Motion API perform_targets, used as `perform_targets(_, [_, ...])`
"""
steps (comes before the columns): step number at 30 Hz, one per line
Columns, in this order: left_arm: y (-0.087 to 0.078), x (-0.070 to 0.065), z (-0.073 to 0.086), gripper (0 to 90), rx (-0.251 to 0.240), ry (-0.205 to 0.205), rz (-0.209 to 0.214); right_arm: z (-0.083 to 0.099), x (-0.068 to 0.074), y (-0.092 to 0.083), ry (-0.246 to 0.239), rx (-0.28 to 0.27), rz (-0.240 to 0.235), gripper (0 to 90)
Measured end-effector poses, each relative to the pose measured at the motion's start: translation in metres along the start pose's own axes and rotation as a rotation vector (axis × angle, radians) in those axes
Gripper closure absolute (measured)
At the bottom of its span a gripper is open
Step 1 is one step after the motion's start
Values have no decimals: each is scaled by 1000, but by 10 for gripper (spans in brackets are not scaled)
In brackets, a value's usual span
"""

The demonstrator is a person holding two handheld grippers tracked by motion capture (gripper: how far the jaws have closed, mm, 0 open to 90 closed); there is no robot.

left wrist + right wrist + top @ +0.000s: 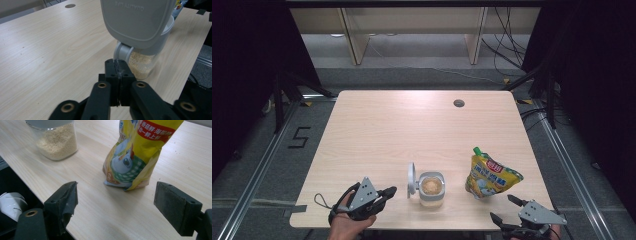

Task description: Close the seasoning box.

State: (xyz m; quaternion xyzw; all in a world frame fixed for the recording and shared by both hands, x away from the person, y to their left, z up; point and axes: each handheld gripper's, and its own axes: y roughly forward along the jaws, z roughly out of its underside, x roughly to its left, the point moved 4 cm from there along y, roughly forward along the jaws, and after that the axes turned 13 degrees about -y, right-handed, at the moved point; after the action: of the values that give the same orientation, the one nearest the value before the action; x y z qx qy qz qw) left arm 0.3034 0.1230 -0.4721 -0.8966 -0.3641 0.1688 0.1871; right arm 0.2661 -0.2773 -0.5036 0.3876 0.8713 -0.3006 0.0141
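The left gripper (119, 75) is seen clamped shut on nothing, the jar (431, 188) just at its three o'clock; the right gripper (117, 202) is held wide open, empty, the yellow pouch (135, 157) at twelve o'clock.

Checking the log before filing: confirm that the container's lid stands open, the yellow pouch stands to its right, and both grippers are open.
Not both. The left gripper is shut, pads together, as the left gripper view shows. The right gripper is open; the lid is open, the yellow pouch right of the container.

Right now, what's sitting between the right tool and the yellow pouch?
Nothing: in the right gripper view, bare table runs from the open right tool to the yellow pouch. The jar stands off to the side.
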Motion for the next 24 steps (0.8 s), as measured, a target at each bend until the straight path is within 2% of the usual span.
perform_targets(1, [0, -1, -2, 891, 3, 9, 0, 1, 0, 0, 1, 5, 2, 200])
perform_targets(2, [1, -3, -3, 891, -1, -6, 8, 1, 1, 1, 24, 2, -15, 201])
perform_targets(4, [1, -5, -8, 891, 7, 32, 11, 1, -1, 0, 15, 4, 5, 202])
perform_targets(5, [2, -6, -10, 891, 3, 29, 20, 1, -2, 0, 5, 0, 9, 203])
perform_targets(6, [4, -7, -12, 891, 4, 43, 23, 1, -1, 0, 3, 0, 8, 205])
perform_targets(7, [4, -8, -13, 891, 9, 40, 22, 0, 0, 1, 14, -6, -6, 205])
perform_targets(8, [5, -9, -15, 891, 11, 43, 21, 0, 0, 2, -1, -7, -8, 205])
perform_targets(9, [6, -10, -16, 891, 13, 42, 27, 0, 2, 2, 16, 3, -21, 206])
perform_targets(10, [7, -11, -19, 891, 11, 58, 31, 0, 2, 1, 9, 8, -20, 206])
perform_targets(11, [7, -13, -20, 891, 13, 41, 31, 0, 2, 2, 10, 1, -27, 206])
perform_targets(12, [8, -13, -21, 891, 15, 55, 34, 1, 1, 2, 15, 1, -17, 206])
perform_targets(13, [9, -15, -23, 891, 9, 43, 36, 0, -1, 1, 0, -7, -1, 207])
perform_targets(14, [9, -15, -24, 891, 7, 54, 41, 1, 0, 2, 15, -2, -5, 208])
perform_targets(15, [9, -15, -26, 891, 11, 70, 45, 0, -1, 2, 8, -9, 2, 207])
perform_targets(16, [10, -16, -26, 891, 8, 56, 44, 0, 2, 1, 34, -5, 3, 208])
perform_targets(17, [10, -16, -27, 891, 11, 59, 44, 1, -1, 2, 2, -6, -1, 209])
perform_targets(18, [10, -17, -28, 891, 7, 49, 43, 0, 1, 1, 17, -2, -3, 209])
perform_targets(19, [11, -18, -29, 891, 7, 65, 50, 0, 2, 1, 32, 1, 0, 209])
perform_targets(24, [12, -22, -33, 891, 6, 71, 48, 0, 1, 1, 27, -3, 0, 213])
